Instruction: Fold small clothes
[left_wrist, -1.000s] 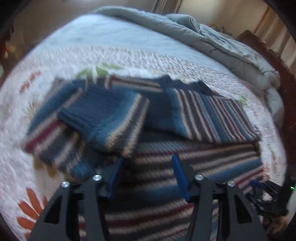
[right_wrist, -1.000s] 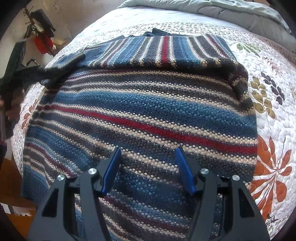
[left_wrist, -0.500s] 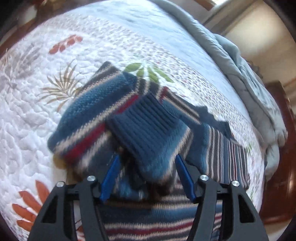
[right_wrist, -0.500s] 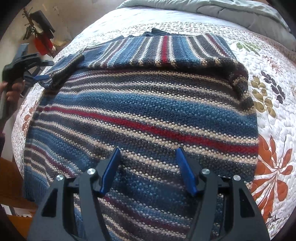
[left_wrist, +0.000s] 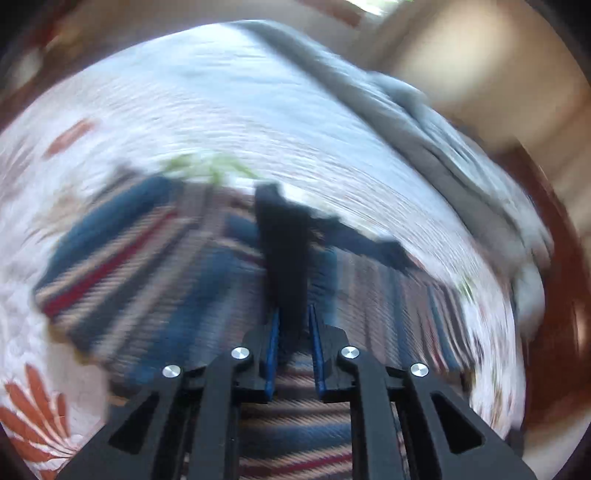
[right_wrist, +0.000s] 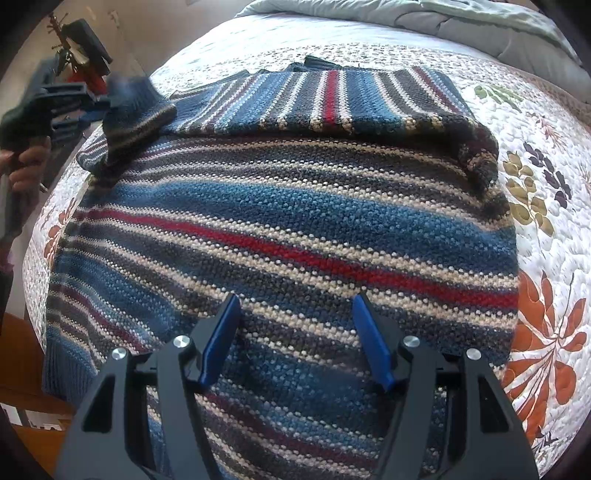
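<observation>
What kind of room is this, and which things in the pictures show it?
Most likely a bedroom in a home. A striped sweater lies spread on a bed covered with a white flowered quilt, a grey blanket is bunched at the far end, and a dark wooden bed frame shows at the edge.

bare quilt (right_wrist: 546, 155) beside sweater (right_wrist: 295, 221), seemingly unobstructed

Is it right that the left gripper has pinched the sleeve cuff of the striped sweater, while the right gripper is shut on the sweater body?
Not quite. The right gripper is open: in the right wrist view its jaws stand apart above the sweater, pinching nothing. The rest holds: the left gripper is closing on the cuff.
</observation>
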